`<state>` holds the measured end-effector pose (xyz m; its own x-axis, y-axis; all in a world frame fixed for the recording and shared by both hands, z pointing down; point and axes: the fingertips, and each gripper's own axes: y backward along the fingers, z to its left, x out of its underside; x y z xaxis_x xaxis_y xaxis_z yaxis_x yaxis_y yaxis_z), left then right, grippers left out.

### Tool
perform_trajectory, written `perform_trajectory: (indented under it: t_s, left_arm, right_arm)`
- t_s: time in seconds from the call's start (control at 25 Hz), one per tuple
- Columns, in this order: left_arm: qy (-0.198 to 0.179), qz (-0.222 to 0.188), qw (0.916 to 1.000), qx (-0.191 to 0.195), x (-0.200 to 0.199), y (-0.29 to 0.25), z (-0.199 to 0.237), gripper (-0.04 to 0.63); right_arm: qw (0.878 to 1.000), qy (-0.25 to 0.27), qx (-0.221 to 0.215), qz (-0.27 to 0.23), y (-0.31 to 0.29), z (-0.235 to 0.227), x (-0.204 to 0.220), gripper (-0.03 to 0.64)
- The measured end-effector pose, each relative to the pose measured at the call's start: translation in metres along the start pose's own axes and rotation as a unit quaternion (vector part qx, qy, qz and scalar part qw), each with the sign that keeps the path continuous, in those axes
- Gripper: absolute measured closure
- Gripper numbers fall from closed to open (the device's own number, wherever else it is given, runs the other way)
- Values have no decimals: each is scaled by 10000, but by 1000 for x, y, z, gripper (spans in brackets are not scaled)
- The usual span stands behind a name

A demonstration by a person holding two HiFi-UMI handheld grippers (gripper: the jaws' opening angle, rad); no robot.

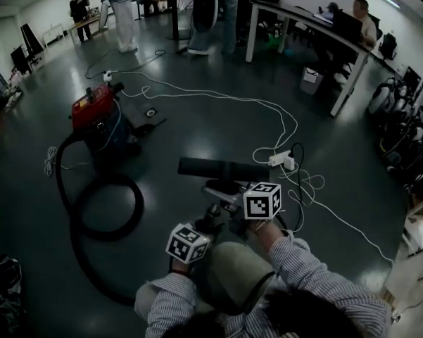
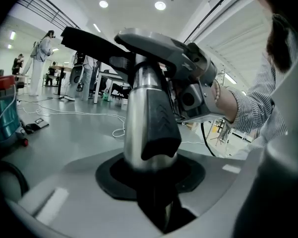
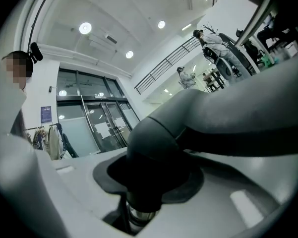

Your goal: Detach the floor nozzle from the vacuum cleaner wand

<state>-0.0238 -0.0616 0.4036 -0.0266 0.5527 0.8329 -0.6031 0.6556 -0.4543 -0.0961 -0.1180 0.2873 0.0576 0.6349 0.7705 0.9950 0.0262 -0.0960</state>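
In the head view the black floor nozzle [image 1: 222, 169] hangs crosswise above the floor in front of me. Its grey neck [image 3: 203, 118] runs down onto the silver wand [image 2: 139, 118], which carries a black clip [image 2: 161, 128]. My left gripper [image 1: 210, 225] is shut on the wand just below the joint; the tube fills its jaws [image 2: 156, 202]. My right gripper [image 1: 229, 201] is shut on the nozzle's neck, and the metal tube end shows below it [image 3: 139, 209]. In the left gripper view the right gripper [image 2: 196, 95] sits close by at the right. The pads themselves are hidden.
A red and blue vacuum canister [image 1: 95, 113] stands on the floor at left, its black hose [image 1: 105, 213] looping toward me. White cables and a power strip [image 1: 280, 159] lie to the right. Tables [image 1: 317, 30] and several people stand at the back.
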Motion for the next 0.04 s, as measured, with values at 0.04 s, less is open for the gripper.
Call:
perform_trajectory:
  t_s: [0.04]
  left_arm:
    - [22,-65,10000,-13,-9,6,-5,457]
  right_arm:
    - [10000,33,6,54,0,10,-7,476]
